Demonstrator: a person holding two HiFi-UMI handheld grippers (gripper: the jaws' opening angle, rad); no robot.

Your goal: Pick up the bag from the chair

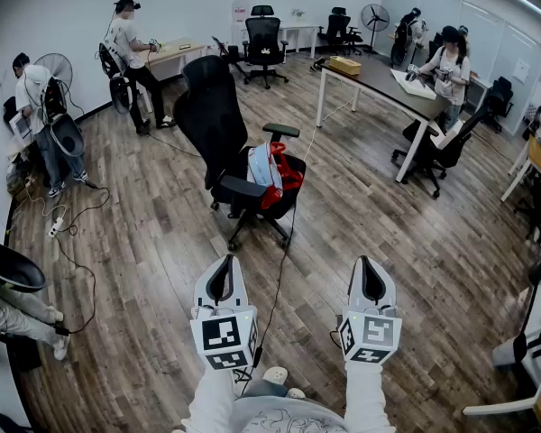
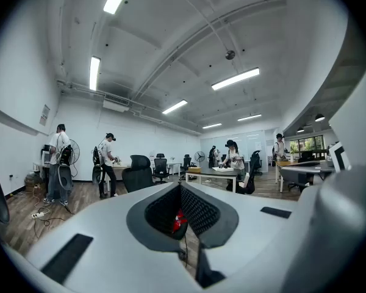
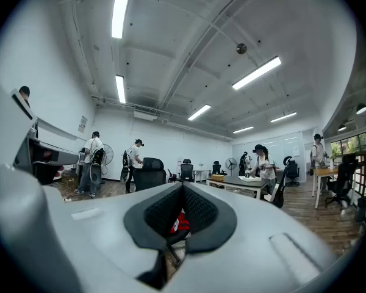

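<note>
On the wood-plank floor (image 1: 162, 233) of a shared office, a black swivel chair (image 1: 212, 120) is seen well ahead of the person, and the red and pale-blue bag (image 1: 272, 171) is seen lying on its seat. The left gripper (image 1: 225, 262) and right gripper (image 1: 368, 262) are held side by side well short of it, jaws pressed together on nothing. The jaws are probably best spread wide on approach and closed on the bag's red straps.

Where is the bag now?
In the head view, the bag lies on the seat of the black chair, near the centre, left of the long desk.
</note>
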